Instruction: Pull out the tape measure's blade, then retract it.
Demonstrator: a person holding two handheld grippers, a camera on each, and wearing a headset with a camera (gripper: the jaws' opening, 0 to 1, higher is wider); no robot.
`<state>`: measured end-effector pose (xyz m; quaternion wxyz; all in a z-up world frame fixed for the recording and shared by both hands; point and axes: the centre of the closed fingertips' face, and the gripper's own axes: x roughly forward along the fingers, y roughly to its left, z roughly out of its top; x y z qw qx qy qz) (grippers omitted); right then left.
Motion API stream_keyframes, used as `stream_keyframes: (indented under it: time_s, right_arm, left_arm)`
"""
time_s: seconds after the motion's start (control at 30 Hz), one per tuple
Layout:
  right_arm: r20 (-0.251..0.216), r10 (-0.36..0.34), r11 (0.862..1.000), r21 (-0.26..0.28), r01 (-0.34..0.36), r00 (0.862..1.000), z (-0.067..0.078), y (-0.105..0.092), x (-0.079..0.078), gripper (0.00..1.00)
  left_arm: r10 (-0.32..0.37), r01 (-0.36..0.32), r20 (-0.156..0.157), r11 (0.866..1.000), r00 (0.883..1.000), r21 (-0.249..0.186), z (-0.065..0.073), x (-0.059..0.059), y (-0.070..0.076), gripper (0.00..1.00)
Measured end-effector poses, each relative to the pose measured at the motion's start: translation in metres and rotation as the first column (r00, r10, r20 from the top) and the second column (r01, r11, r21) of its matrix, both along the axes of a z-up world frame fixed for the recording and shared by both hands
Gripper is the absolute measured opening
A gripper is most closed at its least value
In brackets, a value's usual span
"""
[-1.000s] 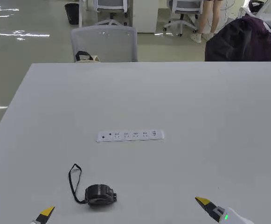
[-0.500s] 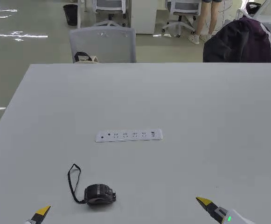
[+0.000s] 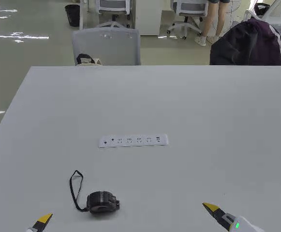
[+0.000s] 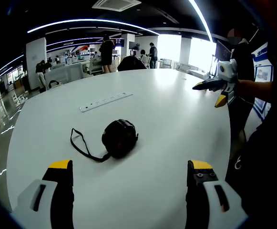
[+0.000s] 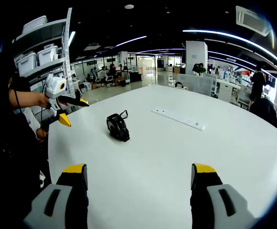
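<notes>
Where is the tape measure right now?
In the head view the tape measure lies on the near left part of the table, nearer the person than the power strip. It sits just ahead of the open left gripper, untouched.

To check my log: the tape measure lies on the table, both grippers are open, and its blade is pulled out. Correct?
No: the blade is not pulled out. The left gripper view shows the tape measure lying closed on the table. The left gripper and right gripper are open.
</notes>
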<state>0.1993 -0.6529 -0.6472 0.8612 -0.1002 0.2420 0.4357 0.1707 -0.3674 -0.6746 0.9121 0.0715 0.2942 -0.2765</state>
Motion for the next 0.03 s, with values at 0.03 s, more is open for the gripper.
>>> stream_keyframes:
  time_s: [0.03]
  right_arm:
    - [0.000,-0.001,1.000,0.000,0.001,1.000,0.0002,-0.0001,0.0001,0.91]
  left_arm:
    - [-0.001,0.001,0.000,1.000,1.000,0.000,0.0000,0.0000,-0.0003,0.99]
